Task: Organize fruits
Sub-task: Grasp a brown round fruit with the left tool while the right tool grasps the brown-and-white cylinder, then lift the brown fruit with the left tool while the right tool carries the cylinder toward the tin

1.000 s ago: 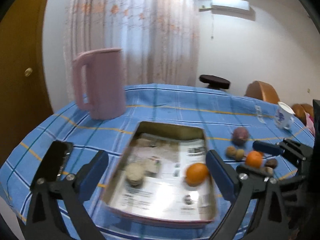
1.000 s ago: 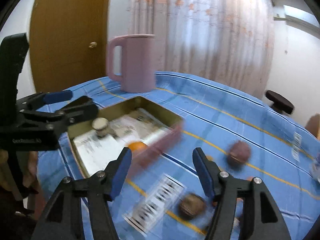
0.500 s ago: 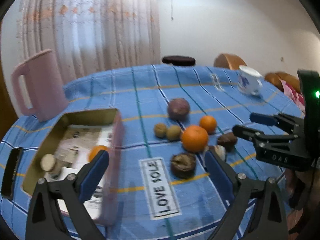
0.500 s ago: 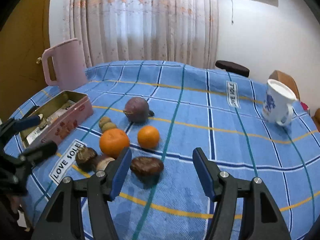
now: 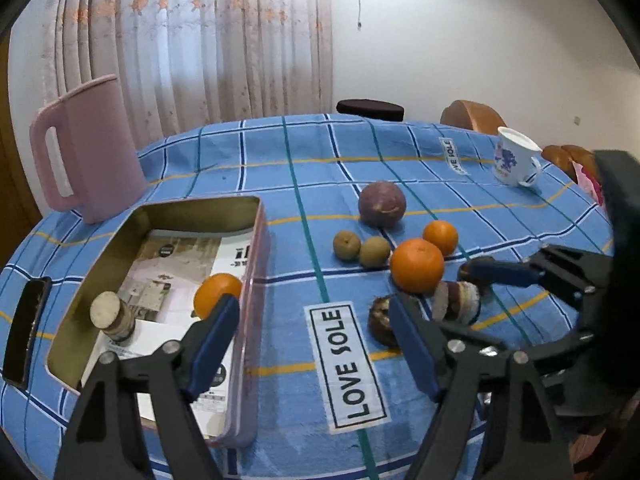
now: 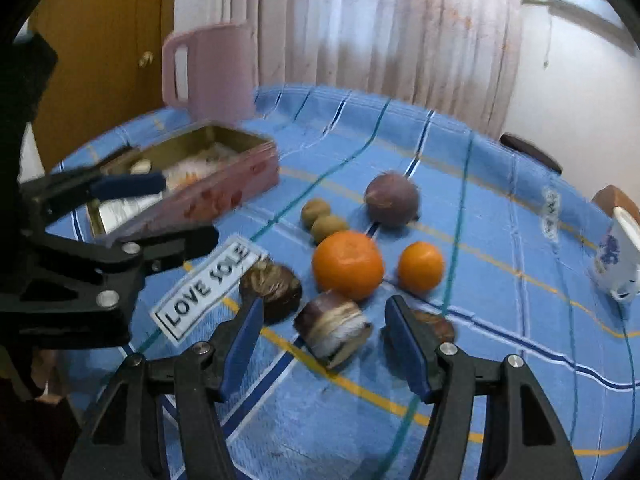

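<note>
A pink-walled tin holds an orange and a pale cut stub. Loose on the blue checked cloth lie a purple fruit, two small brownish fruits, a large orange and a small orange. Dark brown pieces lie beside them. My left gripper is open beside the tin's wall, its jaws closing on nothing. My right gripper is open astride a brown-and-white cut piece, pads clear of it.
A pink jug stands behind the tin. A white mug with blue print sits at the far right. A black phone lies at the left table edge. A dark stool and a chair stand beyond the table.
The left view swung from over the tin to the right, toward the loose fruit, and its jaws narrowed. The right gripper dropped closer and now straddles the cut piece.
</note>
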